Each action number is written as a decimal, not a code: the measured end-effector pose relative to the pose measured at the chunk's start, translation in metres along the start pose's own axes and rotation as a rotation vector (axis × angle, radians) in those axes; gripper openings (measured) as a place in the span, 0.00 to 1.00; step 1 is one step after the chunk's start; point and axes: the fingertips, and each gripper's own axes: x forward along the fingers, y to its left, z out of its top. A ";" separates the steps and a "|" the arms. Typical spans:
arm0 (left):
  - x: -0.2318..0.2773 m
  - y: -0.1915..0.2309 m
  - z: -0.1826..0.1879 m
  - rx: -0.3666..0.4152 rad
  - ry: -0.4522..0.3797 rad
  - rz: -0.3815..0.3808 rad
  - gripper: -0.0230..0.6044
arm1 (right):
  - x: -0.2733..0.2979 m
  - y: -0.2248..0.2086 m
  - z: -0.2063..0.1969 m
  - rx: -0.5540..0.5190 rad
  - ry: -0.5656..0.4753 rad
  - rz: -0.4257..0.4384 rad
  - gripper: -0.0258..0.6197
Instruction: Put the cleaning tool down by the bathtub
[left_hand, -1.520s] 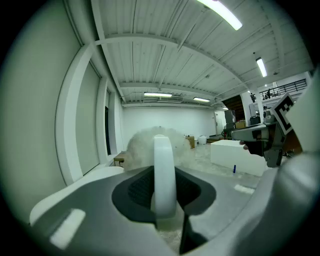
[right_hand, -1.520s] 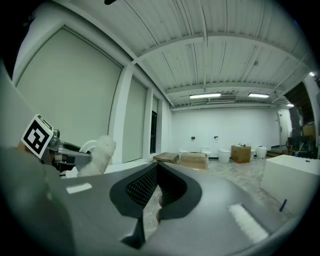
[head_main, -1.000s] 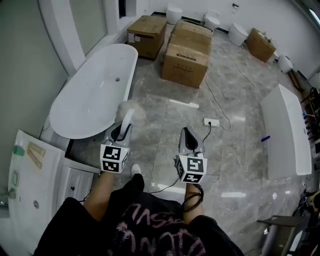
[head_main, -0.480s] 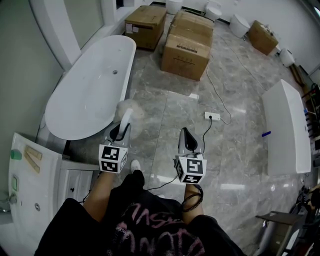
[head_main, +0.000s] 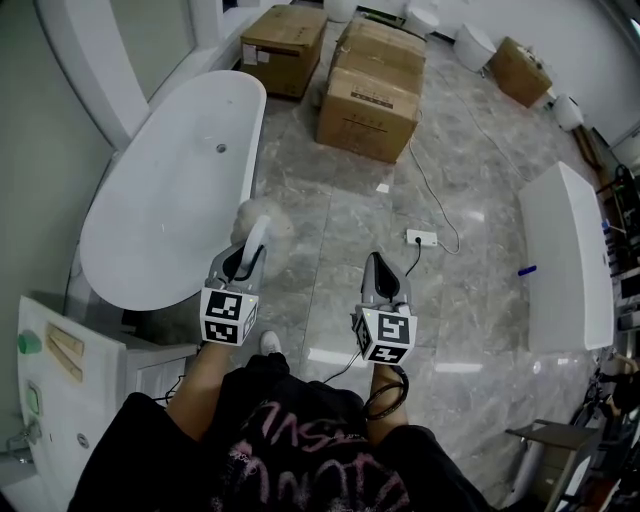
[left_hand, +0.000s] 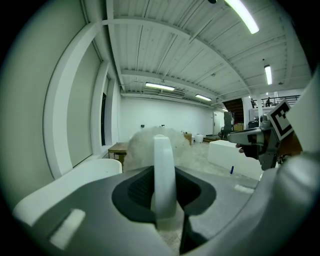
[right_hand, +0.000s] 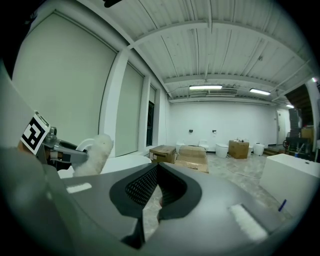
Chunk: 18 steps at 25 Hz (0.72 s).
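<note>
Since a second ago your view has swung. The white oval freestanding bathtub (head_main: 170, 200) now sits lower and further left in the head view, and the brown cardboard boxes (head_main: 368, 95) have moved up toward the top edge. Both claws keep the same spots in front of you.

Your left claw (head_main: 244, 262) is pinching the smooth white handle of the fluffy white cleaning tool (head_main: 258, 222). The handle stands upright between the claw's two halves, and the woolly head rises past the tips. You hold the tool off the grey marble floor (head_main: 330, 200), just beside the bathtub's near right rim.

Your right claw (head_main: 381, 284) is pressed together with nothing in it. It hangs over the floor to the right of the left claw, well apart from the bathtub. A small white power strip (head_main: 421, 238) lies on the floor ahead of it, its cable trailing off.
</note>
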 end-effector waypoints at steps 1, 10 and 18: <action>0.004 0.006 0.003 0.000 -0.002 -0.005 0.17 | 0.006 0.003 0.004 -0.004 -0.002 -0.003 0.06; 0.021 0.042 0.017 0.017 -0.022 -0.042 0.17 | 0.042 0.027 0.018 -0.034 -0.003 -0.007 0.06; 0.027 0.056 0.021 0.024 -0.042 -0.047 0.17 | 0.049 0.024 0.025 -0.046 -0.010 -0.023 0.06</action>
